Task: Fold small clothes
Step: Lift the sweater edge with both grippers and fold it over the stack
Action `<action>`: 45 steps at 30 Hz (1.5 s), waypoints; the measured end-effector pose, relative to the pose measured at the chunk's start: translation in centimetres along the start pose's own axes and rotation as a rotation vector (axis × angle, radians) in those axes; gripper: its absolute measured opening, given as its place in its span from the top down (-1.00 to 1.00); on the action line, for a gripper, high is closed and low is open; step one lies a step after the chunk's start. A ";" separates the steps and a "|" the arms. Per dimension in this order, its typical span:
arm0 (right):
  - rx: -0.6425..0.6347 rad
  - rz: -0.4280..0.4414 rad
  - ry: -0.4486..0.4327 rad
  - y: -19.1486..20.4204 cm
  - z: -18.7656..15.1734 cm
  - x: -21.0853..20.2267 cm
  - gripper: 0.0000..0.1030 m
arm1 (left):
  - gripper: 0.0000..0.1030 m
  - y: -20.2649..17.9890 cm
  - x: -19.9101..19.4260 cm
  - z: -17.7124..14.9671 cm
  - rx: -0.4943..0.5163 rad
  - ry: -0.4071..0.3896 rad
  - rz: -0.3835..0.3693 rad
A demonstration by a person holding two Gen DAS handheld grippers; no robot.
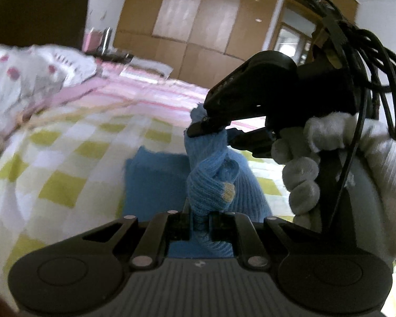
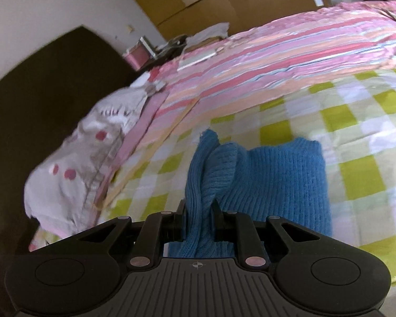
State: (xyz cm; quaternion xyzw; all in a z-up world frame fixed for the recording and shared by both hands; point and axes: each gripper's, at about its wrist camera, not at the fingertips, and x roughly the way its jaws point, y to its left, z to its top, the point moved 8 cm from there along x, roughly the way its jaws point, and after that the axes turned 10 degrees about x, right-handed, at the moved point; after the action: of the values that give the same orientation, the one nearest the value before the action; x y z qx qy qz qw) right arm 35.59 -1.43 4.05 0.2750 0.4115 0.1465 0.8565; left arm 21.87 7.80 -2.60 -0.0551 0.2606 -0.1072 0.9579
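A blue knit glove (image 1: 211,182) with a yellow-grey fingertip hangs between both grippers above the bed. My left gripper (image 1: 199,220) is shut on its lower end. The right gripper (image 1: 208,128), held by a white-gloved hand (image 1: 301,174), pinches its upper end in the left wrist view. In the right wrist view my right gripper (image 2: 199,218) is shut on bunched blue knit (image 2: 211,174). More blue knit fabric (image 2: 285,174) lies flat on the checked sheet below; it also shows in the left wrist view (image 1: 155,179).
The bed has a yellow-green checked sheet (image 2: 356,137) and a pink striped cover (image 2: 277,60) beyond it. A white spotted pillow (image 2: 79,158) lies at the left by a dark headboard (image 2: 39,84). Brown wardrobes (image 1: 198,21) stand behind the bed.
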 end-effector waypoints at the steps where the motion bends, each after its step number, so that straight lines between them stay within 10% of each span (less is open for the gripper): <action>1: -0.013 -0.007 0.007 0.3 -0.3 0.5 0.68 | 0.66 0.4 0.1 -0.2 -0.020 0.012 -0.004; 22: -0.174 -0.033 0.136 3.6 -5.1 5.8 0.48 | 0.62 4.0 -0.8 -3.7 -0.157 0.134 0.039; 45: -0.167 0.130 0.162 5.1 -4.6 1.3 0.44 | 0.61 2.5 -5.2 -0.9 -0.052 -0.052 0.156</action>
State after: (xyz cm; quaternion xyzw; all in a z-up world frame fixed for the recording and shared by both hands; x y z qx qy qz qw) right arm 32.67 4.90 3.93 0.2159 0.4471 0.2571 0.8291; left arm 17.45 11.45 -1.26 -0.0622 0.2417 -0.0239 0.9680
